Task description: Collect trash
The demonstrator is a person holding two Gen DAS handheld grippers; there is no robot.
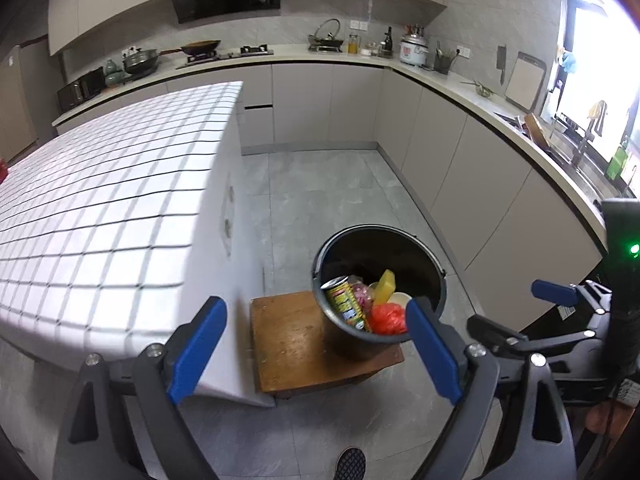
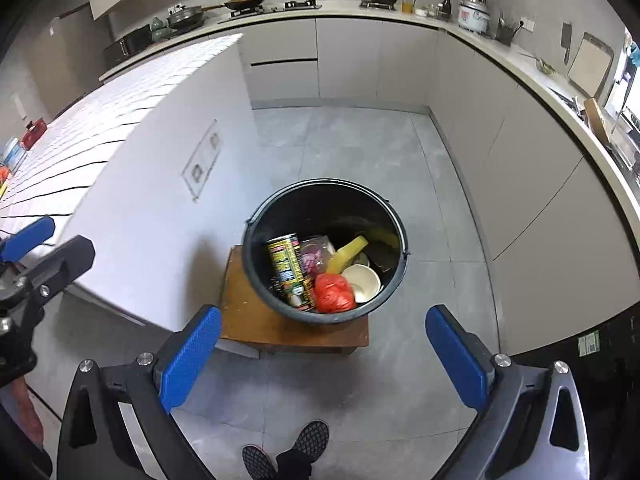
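A black bucket [image 2: 394,222] stands on a low wooden stool [image 2: 248,316] beside the tiled island. Inside lie a printed can [image 2: 288,268], a red crumpled bag [image 2: 334,294], a white paper cup [image 2: 362,280], a yellow piece [image 2: 346,256] and a pinkish wrapper [image 2: 314,256]. My right gripper [image 2: 324,356] is open and empty, above and in front of the bucket. My left gripper [image 1: 316,350] is open and empty, over the stool [image 1: 296,344], left of the bucket [image 1: 434,268]. The right gripper also shows in the left wrist view [image 1: 556,292].
The white tiled island [image 1: 104,208] fills the left, with small items at its far end [image 2: 32,132]. Grey cabinets and a counter with pans, a rice cooker [image 1: 414,50] and a sink [image 1: 576,160] run along the back and right. My shoes [image 2: 284,456] stand on the grey floor.
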